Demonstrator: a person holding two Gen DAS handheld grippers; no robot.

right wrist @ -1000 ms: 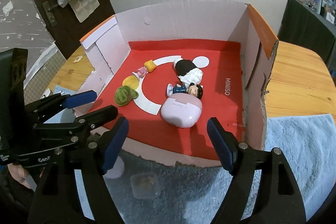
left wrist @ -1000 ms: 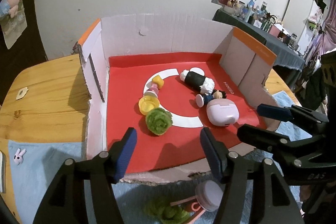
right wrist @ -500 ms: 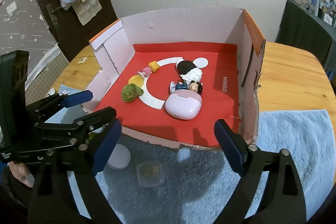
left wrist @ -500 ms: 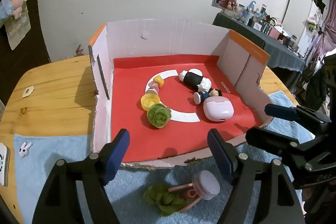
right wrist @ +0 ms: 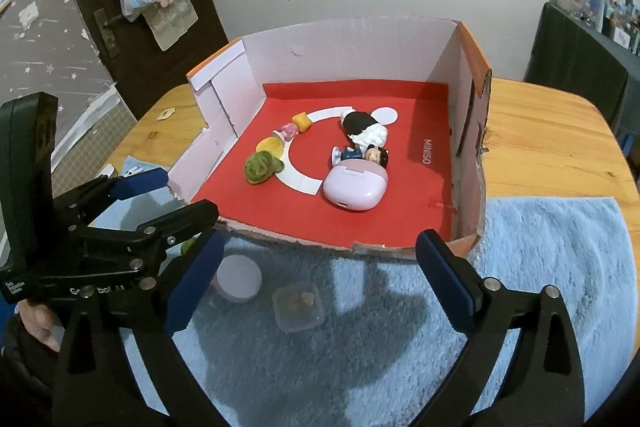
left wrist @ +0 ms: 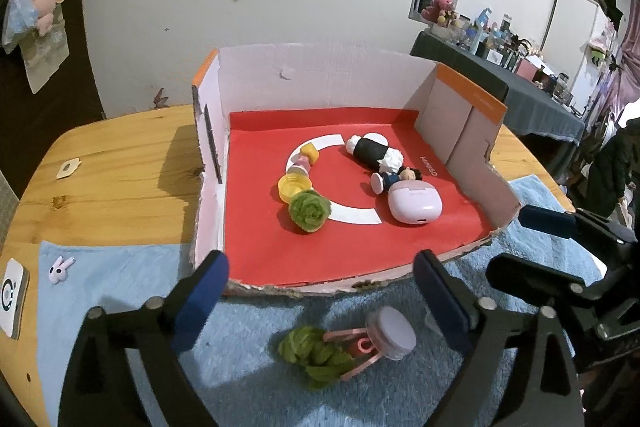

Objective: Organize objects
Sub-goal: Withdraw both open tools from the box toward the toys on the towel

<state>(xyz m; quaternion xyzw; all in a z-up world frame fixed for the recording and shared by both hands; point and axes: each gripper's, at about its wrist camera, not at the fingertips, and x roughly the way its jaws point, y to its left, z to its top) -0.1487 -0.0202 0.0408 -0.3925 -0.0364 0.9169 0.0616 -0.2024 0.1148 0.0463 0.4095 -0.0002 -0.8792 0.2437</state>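
left hand-held gripper [left wrist: 320,291] spread wide, jaws just been opening, nothing between them. right hand-held gripper [right wrist: 320,273] likewise spread, jaws just been opening, empty too. both poised over the blue towel [right wrist: 540,267] at the near edge of the cardboard box [left wrist: 320,83], which sits on the wooden worktop [left wrist: 112,167].

inside the box, on the red lining: pink case [left wrist: 416,203] near the right side, small doll [left wrist: 394,179] touching its far edge, black-and-white plush [left wrist: 374,153] further back. left of those, a curved row: green ball [left wrist: 310,211] nearest, yellow cap [left wrist: 294,186] just behind it, pink figure [left wrist: 300,165], yellow piece [left wrist: 310,153] farthest.

outside the box, on the towel: green yarn bundle [left wrist: 314,351] with pink tweezers [left wrist: 352,351] against it (overlapping, exact contact unclear), lilac jar [left wrist: 392,333] touching the tweezers. clear tub [right wrist: 298,305] just right of the jar in the right view. bunny clip [left wrist: 60,267] well off to the left on the towel.
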